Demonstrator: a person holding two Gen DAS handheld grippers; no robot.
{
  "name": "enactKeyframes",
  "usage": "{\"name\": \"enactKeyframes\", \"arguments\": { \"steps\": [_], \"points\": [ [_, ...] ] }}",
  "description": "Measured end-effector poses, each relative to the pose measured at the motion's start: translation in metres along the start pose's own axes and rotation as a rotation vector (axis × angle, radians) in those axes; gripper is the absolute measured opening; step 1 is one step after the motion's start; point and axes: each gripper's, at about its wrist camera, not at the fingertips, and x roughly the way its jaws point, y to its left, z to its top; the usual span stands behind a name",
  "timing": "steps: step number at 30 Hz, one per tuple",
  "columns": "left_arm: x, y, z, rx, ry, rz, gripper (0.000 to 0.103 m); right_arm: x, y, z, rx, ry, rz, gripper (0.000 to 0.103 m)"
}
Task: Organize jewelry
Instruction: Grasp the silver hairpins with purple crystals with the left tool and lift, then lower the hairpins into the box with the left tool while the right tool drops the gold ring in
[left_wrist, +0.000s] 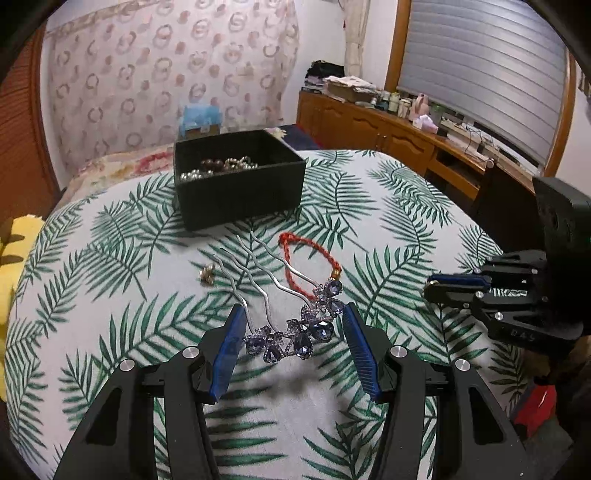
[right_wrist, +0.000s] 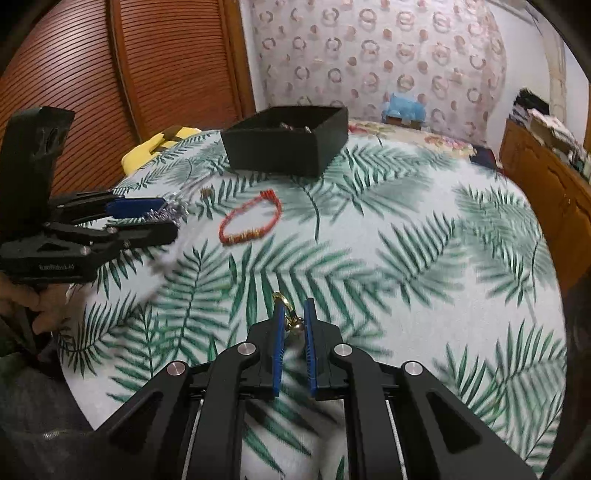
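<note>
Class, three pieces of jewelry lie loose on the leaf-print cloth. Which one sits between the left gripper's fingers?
The jewelled hair comb, with blue-purple stones and silver prongs. The red braided bracelet and the small gold piece lie farther off.

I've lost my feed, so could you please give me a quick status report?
Left gripper shut on purple hair comb. Right gripper shut on gold earring. Red bracelet loose before black box; nothing blocking.
</note>
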Motion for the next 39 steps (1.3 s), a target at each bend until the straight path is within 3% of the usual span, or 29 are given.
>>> {"name": "enactKeyframes", "arguments": {
  "steps": [14, 23, 31, 39],
  "points": [
    [0.002, 0.033, 0.055, -0.012, -0.069, 0.026, 0.052, 0.011, -0.009, 0.091, -0.088, -0.06, 0.023, 0.012],
    [0.013, 0.056, 0.091, -0.009, -0.084, 0.054, 0.052, 0.042, -0.014, 0.158, -0.129, -0.105, 0.051, 0.012],
    [0.026, 0.072, 0.112, -0.02, -0.083, 0.059, 0.052, 0.079, -0.013, 0.169, -0.151, -0.077, 0.086, 0.012],
    [0.039, 0.077, 0.119, -0.013, -0.071, 0.06, 0.052, 0.085, -0.019, 0.169, -0.116, -0.082, 0.112, 0.012]
  ]
}}
